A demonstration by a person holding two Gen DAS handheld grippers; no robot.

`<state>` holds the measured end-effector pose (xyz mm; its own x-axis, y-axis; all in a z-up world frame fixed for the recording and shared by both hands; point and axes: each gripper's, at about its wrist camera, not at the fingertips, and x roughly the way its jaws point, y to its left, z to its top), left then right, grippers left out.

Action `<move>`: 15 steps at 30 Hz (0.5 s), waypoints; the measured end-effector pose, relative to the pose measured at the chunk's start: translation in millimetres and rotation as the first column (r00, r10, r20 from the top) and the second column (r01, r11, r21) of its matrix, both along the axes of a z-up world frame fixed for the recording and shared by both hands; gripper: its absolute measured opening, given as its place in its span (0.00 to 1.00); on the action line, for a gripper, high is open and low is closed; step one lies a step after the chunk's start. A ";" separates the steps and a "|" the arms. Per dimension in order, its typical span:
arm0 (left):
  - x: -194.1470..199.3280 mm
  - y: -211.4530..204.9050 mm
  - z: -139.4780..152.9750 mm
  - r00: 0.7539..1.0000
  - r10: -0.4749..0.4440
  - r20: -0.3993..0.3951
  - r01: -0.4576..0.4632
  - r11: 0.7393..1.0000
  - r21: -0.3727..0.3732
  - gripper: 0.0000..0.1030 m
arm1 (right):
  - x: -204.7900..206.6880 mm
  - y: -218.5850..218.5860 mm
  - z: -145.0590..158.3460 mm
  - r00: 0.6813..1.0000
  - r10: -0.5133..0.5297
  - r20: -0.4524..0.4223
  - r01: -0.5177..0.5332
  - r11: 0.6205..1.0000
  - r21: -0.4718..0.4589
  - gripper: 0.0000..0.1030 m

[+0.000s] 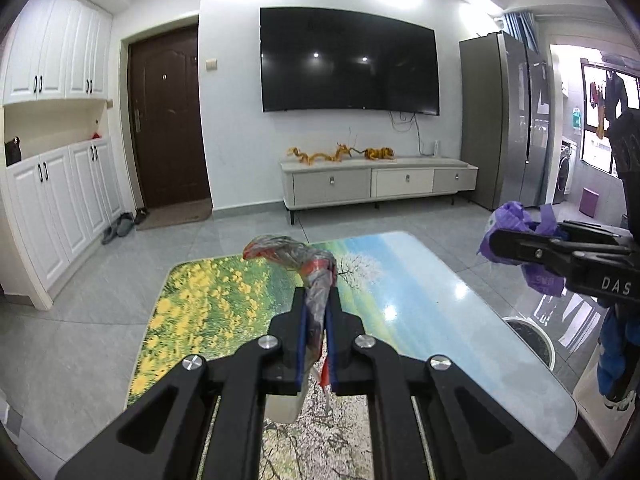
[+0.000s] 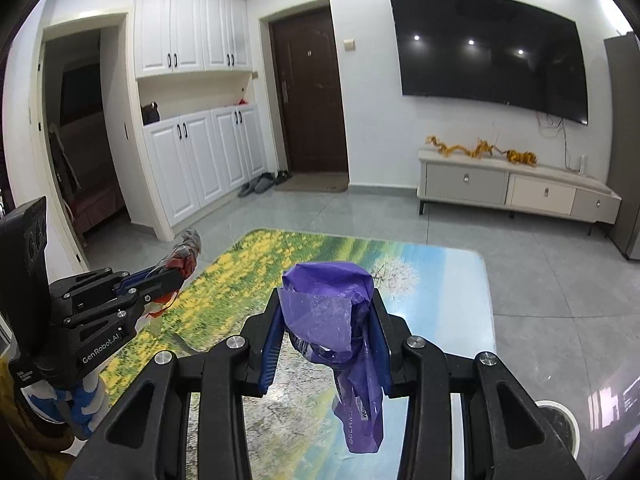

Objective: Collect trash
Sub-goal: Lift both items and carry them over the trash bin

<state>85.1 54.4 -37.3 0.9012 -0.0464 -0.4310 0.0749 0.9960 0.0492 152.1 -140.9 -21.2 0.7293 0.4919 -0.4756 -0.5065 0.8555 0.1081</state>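
Note:
My left gripper [image 1: 316,300] is shut on a crumpled grey and red plastic wrapper [image 1: 298,258] and holds it above the glossy table [image 1: 420,300]. It also shows in the right wrist view [image 2: 168,278] at the left with the wrapper [image 2: 186,252]. My right gripper [image 2: 326,300] is shut on a crumpled purple plastic bag [image 2: 328,308] that hangs down above the table [image 2: 440,300]. In the left wrist view the right gripper [image 1: 496,242] is at the right edge with the purple bag [image 1: 516,216].
The table bears a flower-field and sky print. A round white-rimmed bin [image 1: 532,340] shows through the table's right side, also in the right wrist view [image 2: 560,424]. Beyond are a TV stand [image 1: 376,184], a wall TV [image 1: 348,62], a fridge [image 1: 504,120] and white cabinets [image 1: 60,200].

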 end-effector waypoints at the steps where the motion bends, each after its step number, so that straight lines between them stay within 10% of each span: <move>1: -4.5 -2.9 3.5 1.000 0.000 0.009 0.000 1.000 0.007 0.07 | -4.8 -3.4 2.8 1.000 -0.004 0.009 0.004 1.000 0.007 0.37; 15: 4.7 -100.4 23.1 0.989 -0.145 -0.001 0.144 0.981 0.129 0.07 | -18.0 -107.1 0.9 0.984 -0.170 0.049 0.165 0.983 0.082 0.38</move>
